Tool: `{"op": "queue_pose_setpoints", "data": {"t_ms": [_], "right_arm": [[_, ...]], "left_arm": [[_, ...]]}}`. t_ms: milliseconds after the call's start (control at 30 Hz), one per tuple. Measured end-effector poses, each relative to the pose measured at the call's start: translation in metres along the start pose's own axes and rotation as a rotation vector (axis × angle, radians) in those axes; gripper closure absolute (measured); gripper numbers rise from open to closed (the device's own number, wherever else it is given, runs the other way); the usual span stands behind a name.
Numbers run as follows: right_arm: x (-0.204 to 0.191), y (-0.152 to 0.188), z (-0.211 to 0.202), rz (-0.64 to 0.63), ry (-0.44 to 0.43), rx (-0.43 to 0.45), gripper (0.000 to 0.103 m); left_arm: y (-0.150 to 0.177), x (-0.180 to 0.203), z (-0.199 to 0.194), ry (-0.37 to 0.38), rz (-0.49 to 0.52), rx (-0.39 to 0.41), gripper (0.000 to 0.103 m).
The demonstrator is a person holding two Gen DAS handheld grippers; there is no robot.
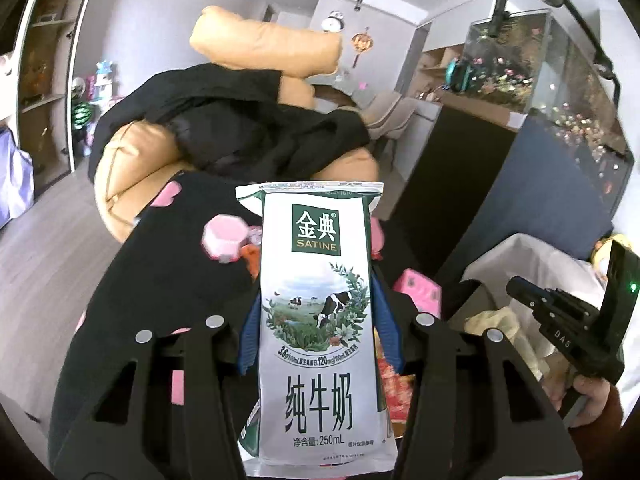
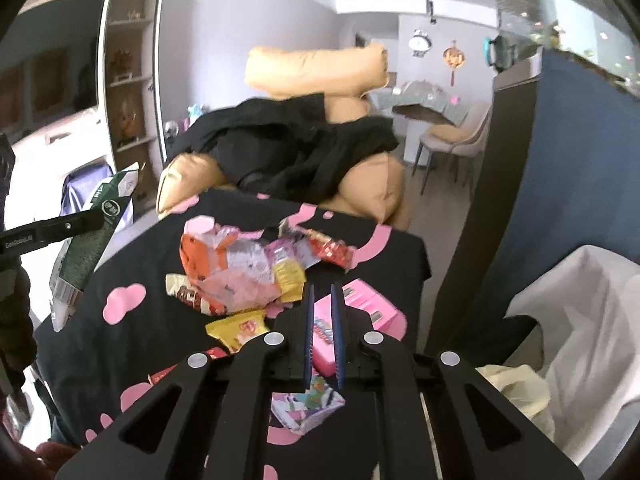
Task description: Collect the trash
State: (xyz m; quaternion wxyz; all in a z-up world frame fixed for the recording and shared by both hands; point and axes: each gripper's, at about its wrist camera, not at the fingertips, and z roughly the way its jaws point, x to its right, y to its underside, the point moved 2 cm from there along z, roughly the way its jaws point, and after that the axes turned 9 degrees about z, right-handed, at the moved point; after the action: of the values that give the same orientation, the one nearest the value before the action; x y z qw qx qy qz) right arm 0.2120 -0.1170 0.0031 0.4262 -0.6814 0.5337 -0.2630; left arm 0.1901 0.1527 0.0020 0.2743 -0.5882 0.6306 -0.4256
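A white and green milk carton point(image 1: 316, 280) stands upright between the blue pads of my left gripper point(image 1: 318, 288), which is shut on it and holds it above the table. The right wrist view shows the same carton point(image 2: 92, 236) at the far left, in the left gripper point(image 2: 96, 218). My right gripper point(image 2: 322, 288) is shut with nothing between its narrow blue pads. It hovers over a pink box point(image 2: 360, 308) and a crumpled colourful wrapper point(image 2: 308, 404). A pile of wrappers point(image 2: 248, 272) lies mid-table. In the left wrist view the right gripper point(image 1: 516, 286) is at the right.
A black cloth with pink shapes point(image 2: 132, 300) covers the table. A bin lined with a white bag point(image 2: 580, 312) stands right of the table, with pale crumpled trash inside. Beyond the table is a tan sofa with black clothes point(image 2: 300, 140). A dark blue cabinet point(image 2: 560, 140) rises on the right.
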Motion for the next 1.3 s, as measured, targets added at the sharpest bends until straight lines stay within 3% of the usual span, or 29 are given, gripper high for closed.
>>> {"op": "queue_pose_setpoints", "data": {"t_ms": [333,467,533,600,667,700,733,867,1033,1200,1300], "right_arm": [[0.059,0.000,-0.053,0.069,0.071,0.067,0.093],[0.069,0.014,-0.054,0.090,0.043,0.029,0.093],[0.064,0.026,-0.040,0.072,-0.023,-0.015,0.092],[0.055,0.039,-0.015,0.053,-0.091,-0.102,0.082],[0.044,0.052,0.010,0.036,-0.181,-0.178,0.033],[0.037,0.059,0.024,0.018,-0.244,-0.204,0.033],[0.031,0.065,0.038,0.002,-0.253,-0.238,0.033],[0.023,0.072,0.086,-0.023,-0.198,-0.300,0.033],[0.019,0.075,0.126,0.029,-0.221,-0.387,0.033],[0.000,0.099,0.129,0.015,-0.262,-0.463,0.032],[-0.010,0.109,0.121,-0.020,-0.219,-0.443,0.032]], "left_arm": [[-0.026,0.080,0.006,0.142,0.078,0.083,0.057],[-0.025,0.090,0.007,0.149,0.077,0.071,0.057],[-0.018,0.086,0.010,0.136,0.067,0.046,0.057],[-0.012,0.077,0.010,0.125,0.051,0.028,0.057],[-0.005,0.063,0.009,0.110,0.018,0.016,0.057],[-0.002,0.056,0.009,0.103,0.003,0.013,0.057],[0.001,0.046,0.008,0.090,-0.014,0.010,0.057],[0.013,0.014,0.006,0.047,-0.070,0.003,0.057],[0.027,-0.018,0.008,0.028,-0.142,-0.016,0.057],[0.036,-0.034,0.008,0.019,-0.172,-0.030,0.057],[0.039,-0.037,0.006,0.023,-0.182,-0.028,0.057]]}}
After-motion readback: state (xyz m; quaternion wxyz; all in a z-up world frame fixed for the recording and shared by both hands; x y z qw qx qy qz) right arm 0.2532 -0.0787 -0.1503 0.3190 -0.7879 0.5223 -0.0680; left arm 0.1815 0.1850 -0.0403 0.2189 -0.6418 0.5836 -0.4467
